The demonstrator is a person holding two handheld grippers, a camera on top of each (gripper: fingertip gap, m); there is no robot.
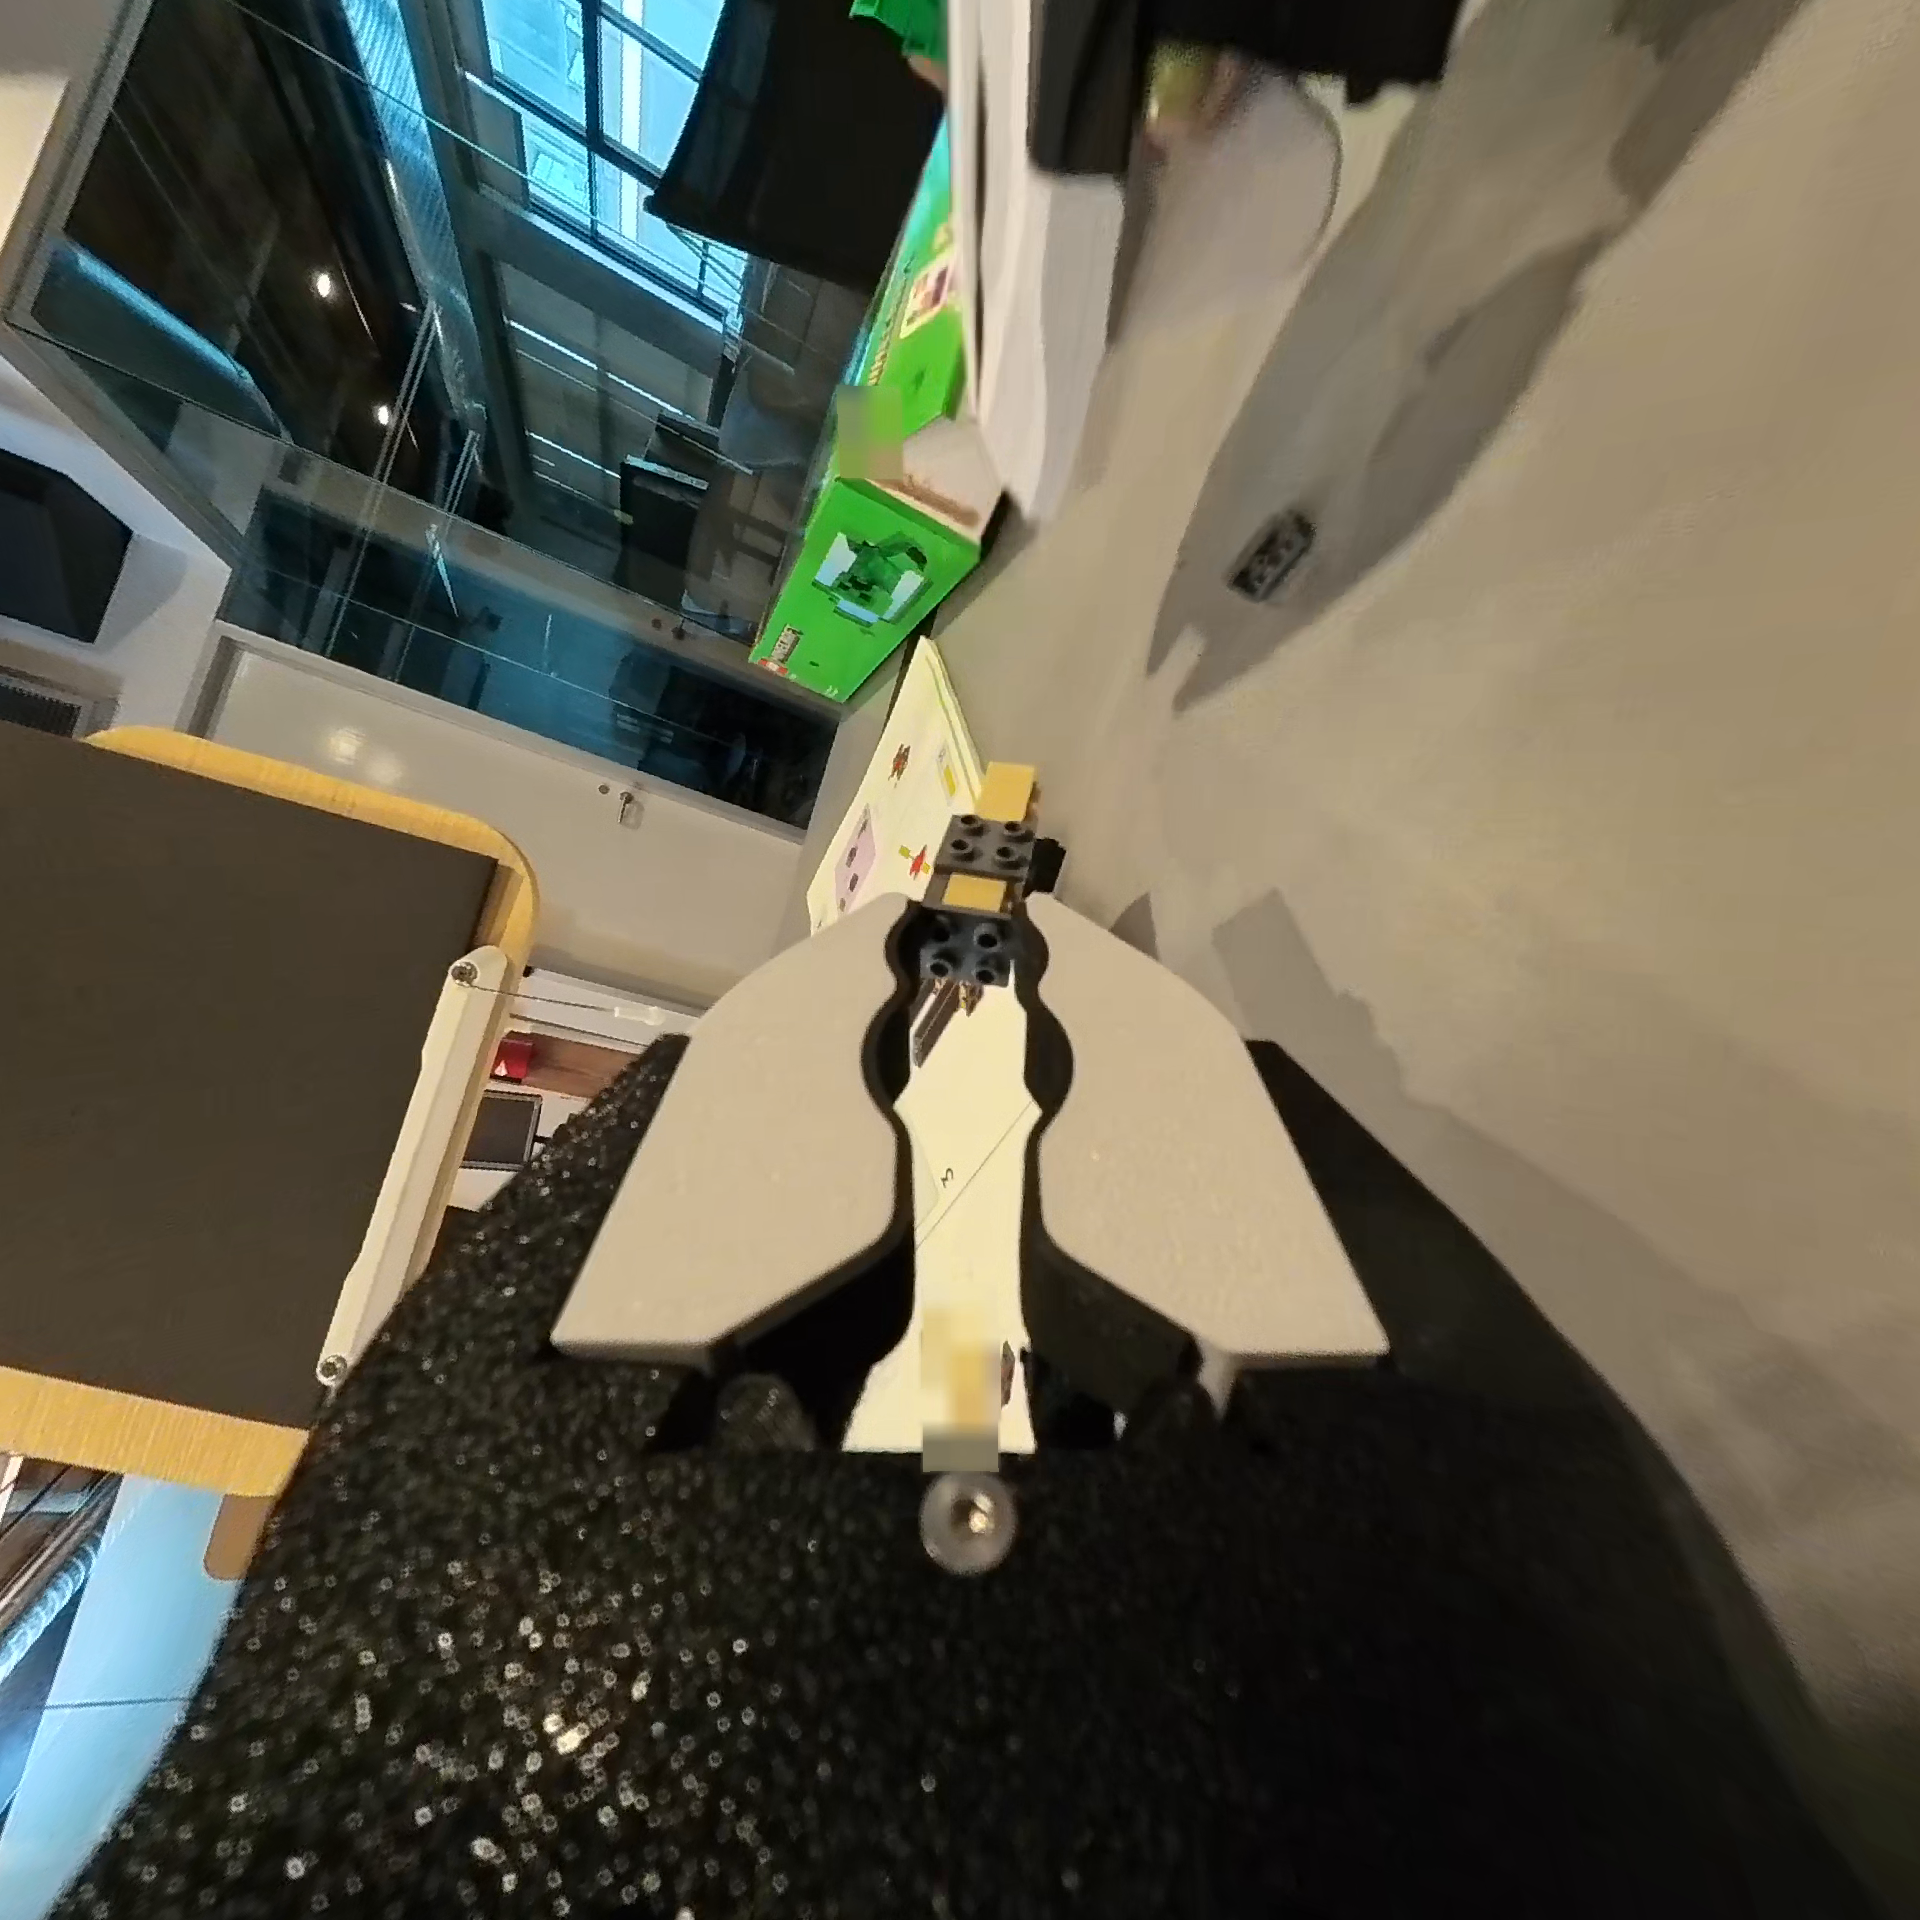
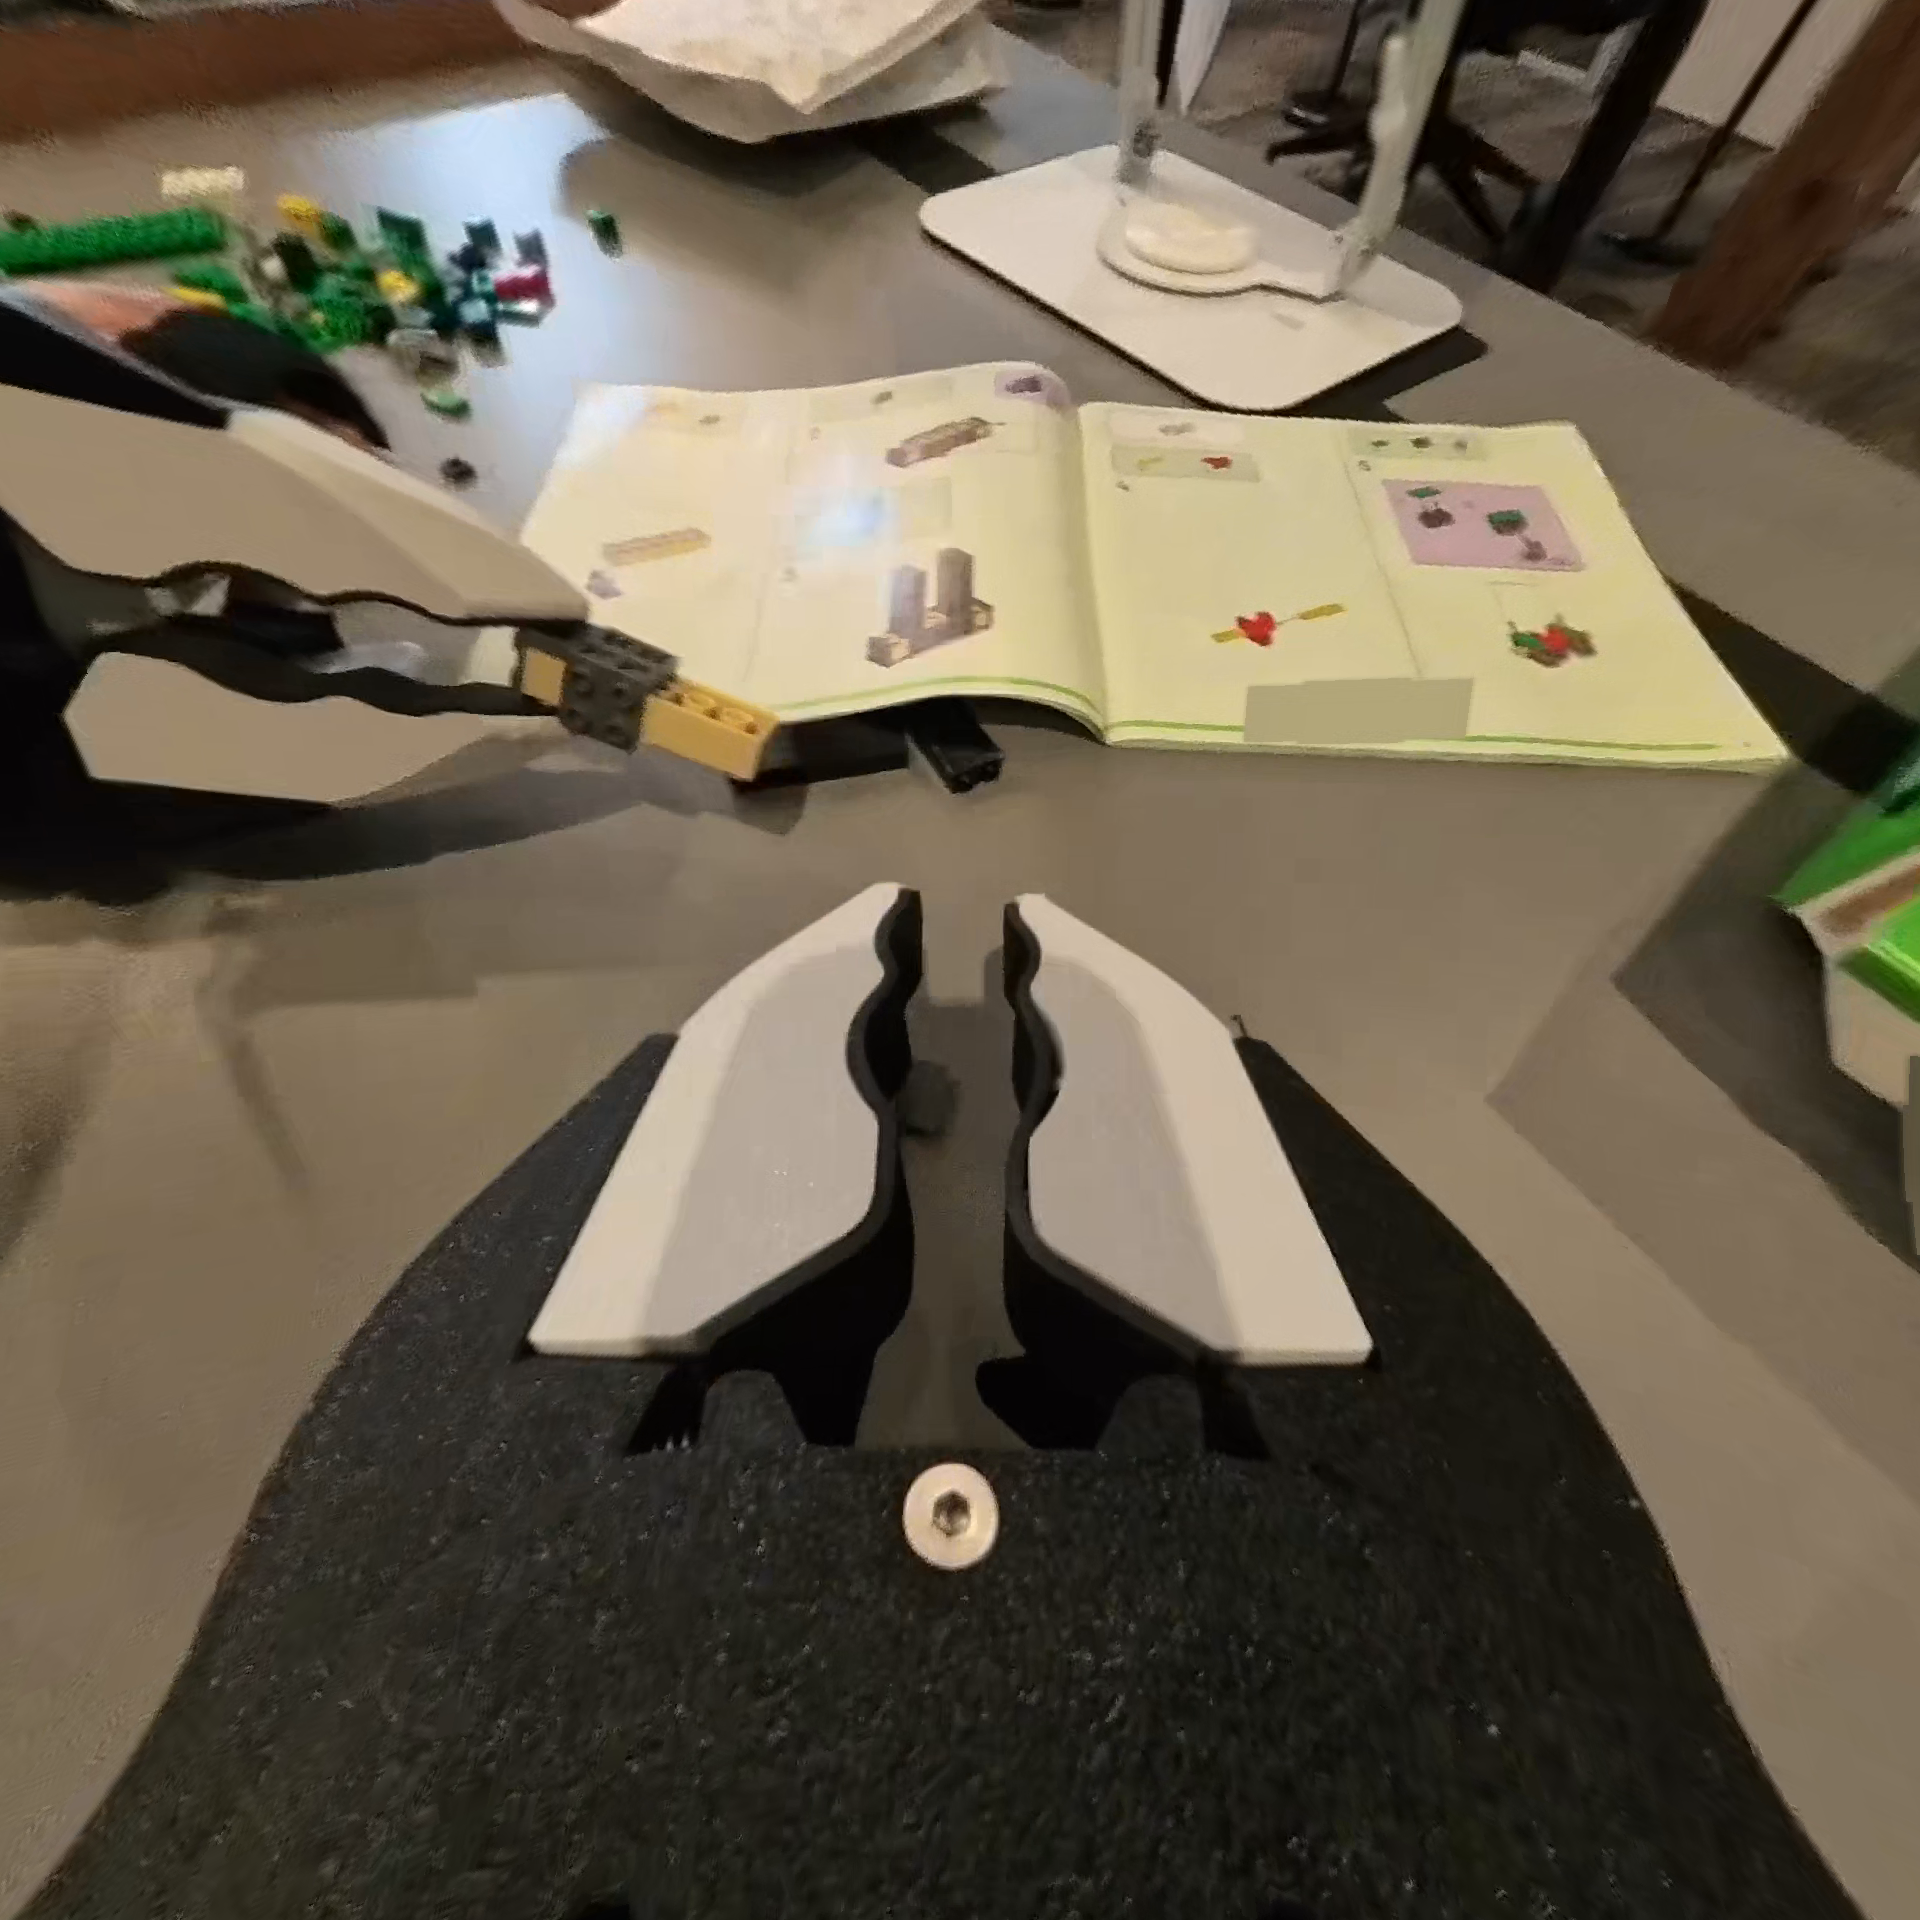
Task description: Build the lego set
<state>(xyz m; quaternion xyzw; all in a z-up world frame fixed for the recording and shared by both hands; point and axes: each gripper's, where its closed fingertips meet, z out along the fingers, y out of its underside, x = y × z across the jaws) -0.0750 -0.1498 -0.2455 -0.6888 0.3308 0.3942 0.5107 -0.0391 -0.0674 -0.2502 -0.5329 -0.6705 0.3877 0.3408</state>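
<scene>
Lego assembly (image 1: 982,878) front and centre: a tan brick with dark grey studded blocks on it, clamped at the tips of the left hand-held gripper (image 1: 966,940), which is rolled onto its side so the worktop (image 1: 1558,935) runs up the right of its view. From the right wrist view that same left hand-held gripper (image 2: 561,665) comes in from the left edge, carrying the assembly (image 2: 644,691) low over the grey worktop (image 2: 1247,883), just at the near edge of the open instruction booklet (image 2: 1143,561). A small black piece (image 2: 956,753) pokes out from under the booklet's front edge, right beside the tan brick's far end.

Right hand-held gripper (image 2: 961,914) hovers nearer the camera with its jaws a little apart, gripping nothing. A small grey piece (image 2: 930,1101) lies on the worktop in the gap between them; whether the fingers touch it I cannot tell.

Loose bricks (image 2: 343,270), mostly green, lie scattered at far left, well apart from the booklet. A white stand base (image 2: 1195,270) sits beyond the booklet, crumpled white paper (image 2: 769,52) behind that, and a green box (image 2: 1860,935) at the right edge.
</scene>
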